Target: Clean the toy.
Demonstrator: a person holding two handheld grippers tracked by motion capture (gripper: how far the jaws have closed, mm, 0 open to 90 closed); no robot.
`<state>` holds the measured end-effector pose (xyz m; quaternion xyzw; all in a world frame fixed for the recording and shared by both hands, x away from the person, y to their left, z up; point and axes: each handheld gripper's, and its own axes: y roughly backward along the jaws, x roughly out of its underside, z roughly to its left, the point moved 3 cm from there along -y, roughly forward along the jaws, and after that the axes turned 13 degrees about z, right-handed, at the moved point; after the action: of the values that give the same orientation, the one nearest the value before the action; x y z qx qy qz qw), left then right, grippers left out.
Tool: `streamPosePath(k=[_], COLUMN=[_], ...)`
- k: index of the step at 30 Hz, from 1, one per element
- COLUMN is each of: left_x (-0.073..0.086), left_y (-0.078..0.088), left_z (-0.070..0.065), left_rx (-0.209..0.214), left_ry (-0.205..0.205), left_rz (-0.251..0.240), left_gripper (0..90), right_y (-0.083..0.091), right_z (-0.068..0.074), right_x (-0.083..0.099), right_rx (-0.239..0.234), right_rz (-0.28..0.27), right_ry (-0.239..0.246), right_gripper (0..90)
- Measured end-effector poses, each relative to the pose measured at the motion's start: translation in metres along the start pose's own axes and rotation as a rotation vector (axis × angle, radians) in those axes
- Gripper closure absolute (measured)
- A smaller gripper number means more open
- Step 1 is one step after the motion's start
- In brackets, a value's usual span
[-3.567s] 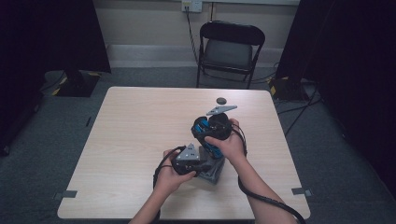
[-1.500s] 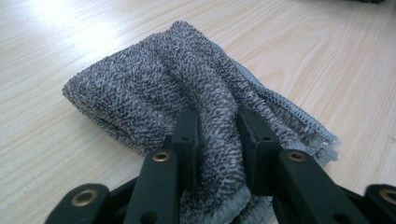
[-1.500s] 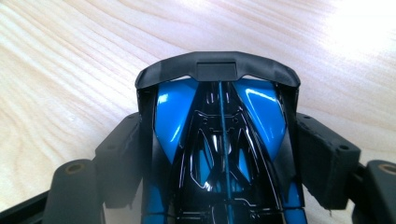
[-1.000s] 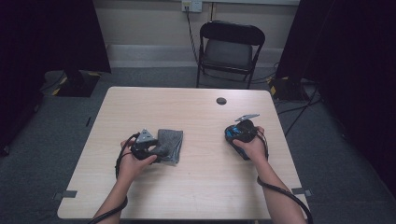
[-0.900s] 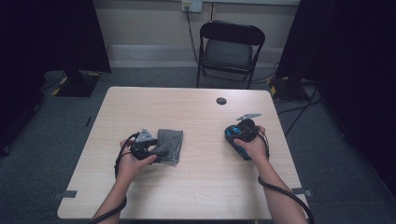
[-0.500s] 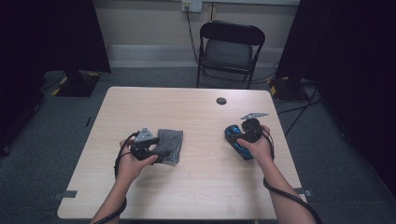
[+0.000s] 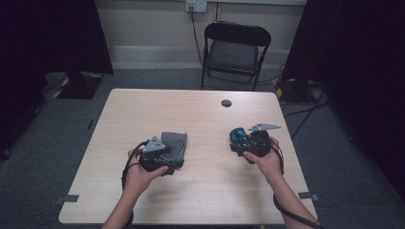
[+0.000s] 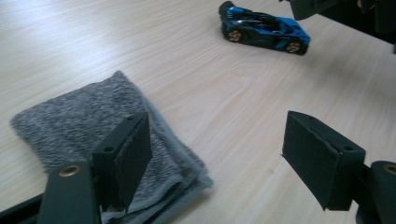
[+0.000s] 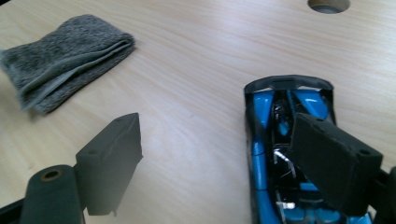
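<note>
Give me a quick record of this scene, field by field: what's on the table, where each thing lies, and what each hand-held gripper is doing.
surface: wooden table with a round hole near its far edge
cloth: folded grey towel, flat on the table
toy: blue toy car, on its wheels, apart from the towel
left hand-held gripper: jaws open, just opened wider, nothing between them, one jaw above the towel's edge
right hand-held gripper: jaws open, just opened wider, not gripping, one jaw over the car

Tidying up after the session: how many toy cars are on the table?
1. A blue and black toy car sits on the light wooden table, right of the folded grey terry cloth, under the right tongs. No other is visible.
</note>
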<state>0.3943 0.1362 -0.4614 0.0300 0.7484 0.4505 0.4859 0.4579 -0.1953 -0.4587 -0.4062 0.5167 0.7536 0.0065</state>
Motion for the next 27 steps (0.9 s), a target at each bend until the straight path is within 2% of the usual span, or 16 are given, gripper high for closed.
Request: streamPosePath(k=[3,6,9,14,17,20,24,27], left_x=[-0.001,0.001,0.005,0.013,0.017,0.020,0.027,0.032], left_y=[0.000,-0.002,-0.005,-0.009,-0.011,-0.012,-0.015,-0.018], left_z=[-0.009,-0.017,-0.023,-0.032,-0.038,-0.041,-0.045,-0.049], left_rx=[0.018,0.026,0.043,0.055,0.064,0.066,0.067,0.073], left_ry=[-0.029,-0.044,-0.050,-0.058,-0.073,-0.076,-0.090,-0.097], left_rz=[-0.012,-0.001,0.011,0.017,0.021,0.030,0.055,0.066], left_gripper=[23.8,23.7,23.6,23.3,23.4,23.5,23.4,23.3], right_y=[0.002,0.002,0.001,0.001,0.003,0.004,0.004,0.002], right_z=[0.006,0.014,0.023,0.036,0.042,0.047,0.053,0.057], right_x=[0.005,0.011,0.018,0.028,0.034,0.038,0.045,0.051], right_rx=[-0.013,-0.025,-0.025,-0.064,-0.086,-0.074,-0.092,-0.105], right_rz=[-0.001,0.002,0.011,0.021,0.008,0.017,0.014,0.032], right_ry=[0.013,0.034,0.077,0.099,0.108,0.139,0.152,0.153], right_gripper=[16.4,16.3,16.3,16.3,16.3,16.3,16.3,16.3])
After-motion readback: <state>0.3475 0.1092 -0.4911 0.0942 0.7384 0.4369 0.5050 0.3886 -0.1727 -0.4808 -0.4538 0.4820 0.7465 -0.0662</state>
